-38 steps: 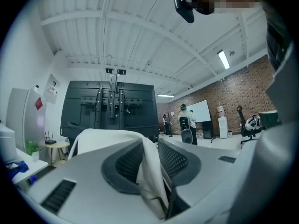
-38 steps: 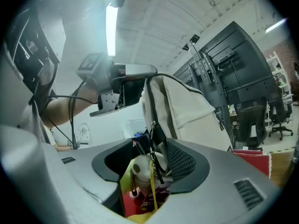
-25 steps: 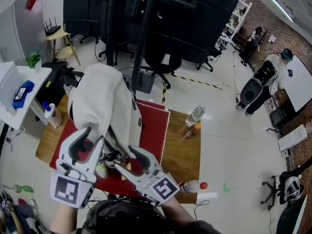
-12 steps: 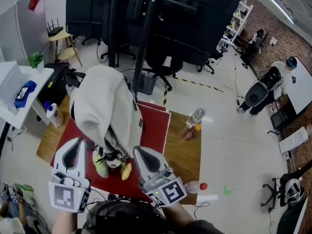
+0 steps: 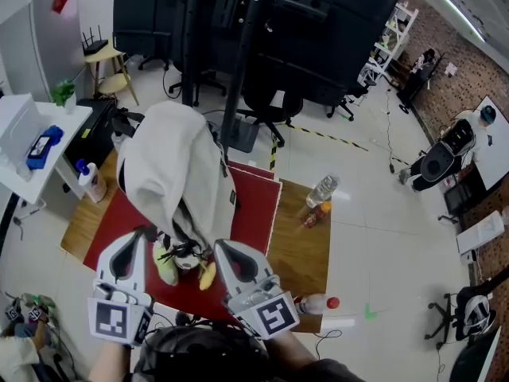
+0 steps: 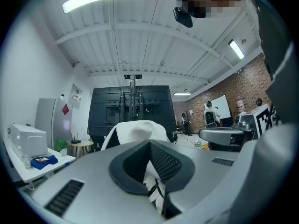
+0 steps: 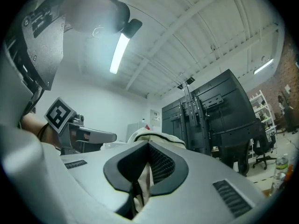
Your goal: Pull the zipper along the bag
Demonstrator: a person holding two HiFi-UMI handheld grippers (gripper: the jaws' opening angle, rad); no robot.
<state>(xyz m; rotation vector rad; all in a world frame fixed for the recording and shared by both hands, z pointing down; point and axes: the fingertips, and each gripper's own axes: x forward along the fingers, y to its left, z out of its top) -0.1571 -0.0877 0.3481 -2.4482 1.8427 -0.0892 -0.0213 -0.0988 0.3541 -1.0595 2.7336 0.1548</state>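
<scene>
Fingers [image 6: 170,164] of left gripper [image 5: 142,236]: pressed together, with a slip of white cloth from the bag [image 5: 171,165] and a black strap [image 6: 156,189] pinched low in the gap. In the head view the tip sits at the bag's 7 o'clock corner.

Bag: white and humped, resting on a red mat [image 5: 256,205] over a wooden table [image 5: 301,253]. In the head view its long axis runs from 12 to 6 o'clock, with the rounded end at 12 and the strap end at 6, toward the person. A dark edge follows its 3 o'clock flank. The zipper slider cannot be made out. Black straps [image 5: 181,253] bunch at the 6 o'clock end, between the two grippers.

Yellowish items [image 5: 166,270], two: on the mat just beyond the straps at 6 o'clock.

Fingers [image 7: 163,164] of right gripper [image 5: 219,249]: closed on a fold of pale bag cloth, with a dark strip beside it in the gap. The tip is at the bag's 5 o'clock corner.

Clear bottle [image 5: 320,189]: lying at the table's 3 o'clock edge, well apart from the bag.

Red-capped bottle [image 5: 315,303]: lying just beside the right gripper's marker cube, at its 3 o'clock.

Change from one second earlier: both pairs of jaws stood wide around the bag's lower end. Both have just been closing and now clamp cloth. The left gripper sits lower in the head view than before. The yellowish items, then half covered by the jaws, now show whole.
</scene>
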